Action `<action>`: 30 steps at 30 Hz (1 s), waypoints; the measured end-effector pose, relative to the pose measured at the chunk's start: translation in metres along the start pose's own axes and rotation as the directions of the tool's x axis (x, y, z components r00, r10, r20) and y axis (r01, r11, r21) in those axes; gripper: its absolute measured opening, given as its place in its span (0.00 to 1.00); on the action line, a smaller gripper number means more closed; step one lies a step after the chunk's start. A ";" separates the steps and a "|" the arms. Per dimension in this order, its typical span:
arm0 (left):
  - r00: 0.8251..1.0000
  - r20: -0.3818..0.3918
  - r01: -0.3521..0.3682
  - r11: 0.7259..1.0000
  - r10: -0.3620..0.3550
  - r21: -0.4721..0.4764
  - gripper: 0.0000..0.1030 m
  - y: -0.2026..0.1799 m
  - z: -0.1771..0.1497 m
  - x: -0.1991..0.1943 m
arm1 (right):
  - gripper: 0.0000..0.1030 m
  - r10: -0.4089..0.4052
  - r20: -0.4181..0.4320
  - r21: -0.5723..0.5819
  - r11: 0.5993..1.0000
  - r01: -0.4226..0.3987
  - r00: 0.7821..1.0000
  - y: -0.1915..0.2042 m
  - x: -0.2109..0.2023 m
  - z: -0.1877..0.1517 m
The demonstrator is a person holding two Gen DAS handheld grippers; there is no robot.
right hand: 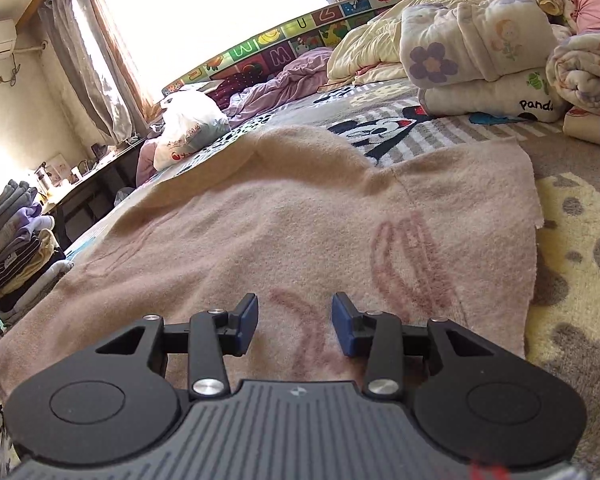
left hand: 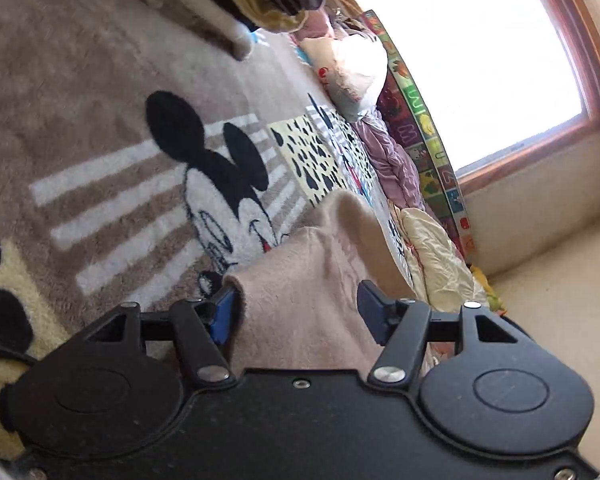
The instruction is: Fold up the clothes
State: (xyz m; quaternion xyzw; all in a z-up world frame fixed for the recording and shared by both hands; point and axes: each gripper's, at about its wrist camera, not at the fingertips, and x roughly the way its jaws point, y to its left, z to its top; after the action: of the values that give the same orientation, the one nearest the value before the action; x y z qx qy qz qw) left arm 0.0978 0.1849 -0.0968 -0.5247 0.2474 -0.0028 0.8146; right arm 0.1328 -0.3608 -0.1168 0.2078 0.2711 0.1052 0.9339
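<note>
Right tongs (right hand: 294, 324) sit low over the pinkish-beige towel (right hand: 300, 216), blue pads apart with only flat cloth showing in the gap, nothing pinched. Left tongs (left hand: 296, 314) are spread wide too; a raised fold of the same towel (left hand: 300, 280) runs up between the pads, one edge right beside the left-hand pad, though I can't tell if it actually touches. That towel lies spread on the bed's cartoon-mouse blanket (left hand: 112, 128), and from the right wrist view its long side seems to run left to right, with the far edge rumpled into a hump and a straight right-hand edge heading away from the camera. Faded reddish marks are woven into it but I can't read them. Further back there's a stack of folded quilts (right hand: 480, 68), and the lower one reads "panda". Along the far side, under the window (right hand: 204, 4), an alphabet mat (right hand: 284, 52) shows M, W, U and Z.
</note>
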 end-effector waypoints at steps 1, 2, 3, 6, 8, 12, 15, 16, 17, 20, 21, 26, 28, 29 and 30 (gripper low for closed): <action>1.000 -0.004 -0.004 1.000 0.004 -0.018 0.60 0.000 0.003 0.005 | 0.40 0.001 0.001 0.001 1.000 -0.001 1.000 0.000 0.000 0.000; 1.000 -0.007 -0.007 0.999 0.007 -0.034 0.60 -0.001 0.006 0.011 | 0.40 0.002 0.002 0.001 1.000 -0.002 1.000 -0.001 0.000 0.000; 1.000 -0.010 -0.011 0.999 0.010 -0.050 0.60 -0.002 0.009 0.017 | 0.40 0.003 0.003 0.001 1.000 -0.003 1.000 -0.001 0.001 0.000; 1.000 -0.005 -0.004 0.994 0.005 0.110 0.19 -0.029 0.018 0.028 | 0.40 0.007 0.007 0.002 1.000 -0.007 1.000 -0.002 0.001 -0.001; 0.997 0.030 0.057 0.949 -0.070 0.310 0.06 -0.057 0.018 0.020 | 0.40 0.010 0.008 0.004 1.000 -0.010 1.000 -0.002 0.001 -0.001; 0.979 0.162 -0.034 0.690 -0.122 0.723 0.06 -0.108 -0.005 -0.010 | 0.40 0.013 0.013 0.005 1.000 -0.013 1.000 -0.003 0.002 -0.002; 0.985 0.160 -0.153 0.792 0.071 0.591 0.06 -0.078 0.007 0.006 | 0.40 0.013 0.015 0.002 1.000 -0.013 1.000 -0.003 0.002 -0.002; 0.985 0.140 -0.157 0.852 0.100 0.499 0.13 -0.062 0.013 0.006 | 0.40 0.015 0.015 0.004 1.000 -0.015 1.000 -0.003 0.002 -0.002; 0.985 0.116 -0.162 0.902 0.126 0.400 0.31 -0.046 0.018 0.006 | 0.40 0.017 0.015 0.006 1.000 -0.017 1.000 -0.004 0.002 -0.002; 0.995 0.045 -0.095 0.987 0.090 0.132 0.57 -0.015 0.023 -0.003 | 0.40 0.020 0.017 0.010 1.000 -0.020 1.000 -0.004 0.002 -0.002; 0.996 0.028 -0.090 0.992 0.088 0.083 0.57 -0.012 0.024 -0.002 | 0.40 0.021 0.017 0.011 1.000 -0.021 1.000 -0.004 0.002 -0.003; 0.991 -0.133 -0.046 0.991 0.029 -0.127 0.49 -0.002 0.025 0.029 | 0.40 0.024 0.019 0.015 1.000 -0.025 1.000 -0.005 0.002 -0.003; 0.988 -0.152 -0.060 0.991 0.041 -0.118 0.34 -0.008 0.020 0.043 | 0.40 0.026 0.019 0.017 1.000 -0.026 0.999 -0.005 0.002 -0.003; 0.989 -0.138 -0.059 0.995 0.048 -0.076 0.30 -0.016 0.018 0.047 | 0.40 0.027 0.020 0.020 0.999 -0.028 0.999 -0.005 0.002 -0.003; 0.991 -0.122 -0.058 0.998 0.054 -0.029 0.25 -0.024 0.017 0.051 | 0.40 0.029 0.020 0.022 0.999 -0.029 0.999 -0.006 0.001 -0.003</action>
State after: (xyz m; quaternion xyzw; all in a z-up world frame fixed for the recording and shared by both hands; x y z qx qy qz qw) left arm 0.1559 0.1745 -0.0911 -0.5295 0.3111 -0.0076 0.7892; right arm 0.1326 -0.3642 -0.1224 0.2233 0.2601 0.1138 0.9325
